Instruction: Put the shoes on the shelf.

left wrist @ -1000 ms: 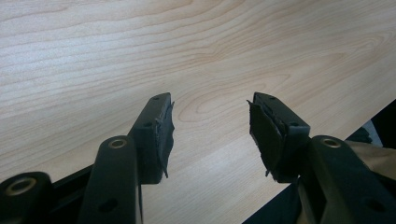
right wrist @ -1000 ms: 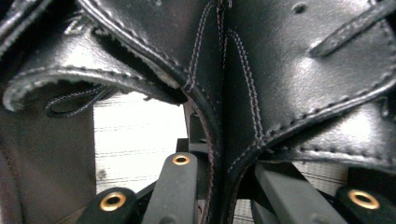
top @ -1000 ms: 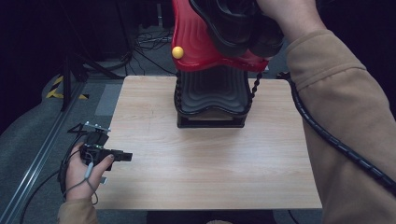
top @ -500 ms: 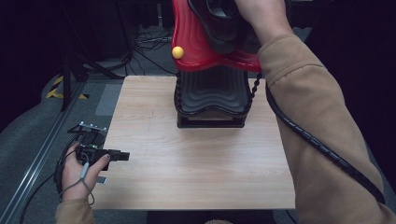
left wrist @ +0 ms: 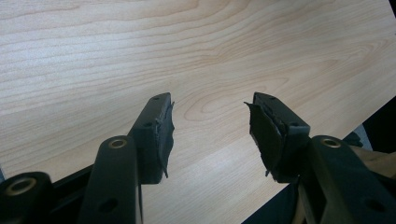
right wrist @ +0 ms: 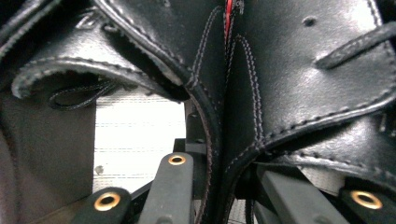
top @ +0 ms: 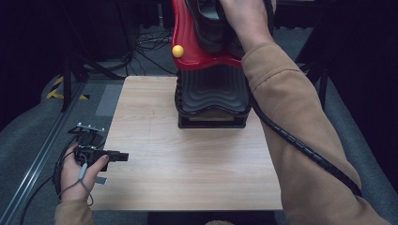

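A black leather shoe (top: 211, 28) with laces hangs at the top of the high view, over a red curved shell (top: 187, 47) with a yellow ball (top: 177, 50). The shell sits on a black ribbed stand (top: 211, 91) at the back of the wooden table (top: 187, 164). In the right gripper view my right gripper (right wrist: 224, 172) is shut on a stitched edge of the shoe's black leather (right wrist: 289, 70); a person's hand (top: 244, 18) covers it in the high view. My left gripper (top: 119, 157) rests open at the table's left edge, nothing between its jaws (left wrist: 210, 121).
The right gripper's ribbed cable (top: 305, 150) runs along the tan sleeve (top: 300, 122) over the table's right side. Loose cables (top: 145, 44) lie on the floor behind the table. Yellow-black tape (top: 56, 86) and a metal rail (top: 33, 164) mark the floor at the left.
The right hand and the shoe have shifted left and lower over the red shell, and the sleeve now crosses more of the table's right side. The left hand has stayed put.
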### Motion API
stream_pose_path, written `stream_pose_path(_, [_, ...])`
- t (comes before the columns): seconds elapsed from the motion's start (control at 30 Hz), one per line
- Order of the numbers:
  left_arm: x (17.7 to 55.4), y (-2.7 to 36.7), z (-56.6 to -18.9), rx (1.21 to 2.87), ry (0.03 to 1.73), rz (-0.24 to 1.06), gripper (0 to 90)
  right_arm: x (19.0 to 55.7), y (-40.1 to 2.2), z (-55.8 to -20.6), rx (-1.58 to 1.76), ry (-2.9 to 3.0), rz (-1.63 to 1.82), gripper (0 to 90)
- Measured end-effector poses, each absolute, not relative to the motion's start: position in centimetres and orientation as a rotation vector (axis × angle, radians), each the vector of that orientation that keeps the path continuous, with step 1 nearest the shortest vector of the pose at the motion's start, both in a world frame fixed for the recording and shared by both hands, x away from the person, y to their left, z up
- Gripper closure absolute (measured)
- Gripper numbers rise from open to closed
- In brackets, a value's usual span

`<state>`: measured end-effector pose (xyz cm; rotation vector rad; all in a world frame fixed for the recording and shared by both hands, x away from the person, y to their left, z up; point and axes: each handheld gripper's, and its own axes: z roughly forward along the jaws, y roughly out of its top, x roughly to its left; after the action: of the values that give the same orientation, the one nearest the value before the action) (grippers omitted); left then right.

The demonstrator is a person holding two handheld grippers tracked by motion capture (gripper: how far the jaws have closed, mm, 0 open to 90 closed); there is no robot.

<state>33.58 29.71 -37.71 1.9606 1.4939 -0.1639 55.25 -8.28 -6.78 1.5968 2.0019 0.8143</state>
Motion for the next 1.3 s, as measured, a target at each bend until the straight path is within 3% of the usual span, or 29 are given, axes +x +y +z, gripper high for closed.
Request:
stream_pose_path(0.43, [33.6,30.4,-37.9,1.953,1.502,-0.17,49.4,57.1,-8.6,-9.0,1.532,1.971,0.891,77.8])
stream_pose_path(0.77, [33.9,30.0,-38.1,1.96,1.499,-0.182,49.3,55.8,-7.9,-9.0,1.528,1.985,0.827,73.2])
stream_pose_path(1.0, [34.3,29.4,-37.8,1.967,1.489,-0.177,49.3,55.2,-9.0,-8.6,1.561,2.036,0.86,57.6])
stream_pose_path(1.3, [35.4,28.0,-37.5,1.998,1.451,-0.165,49.2,52.6,-9.6,-7.1,1.477,2.076,0.882,54.6])
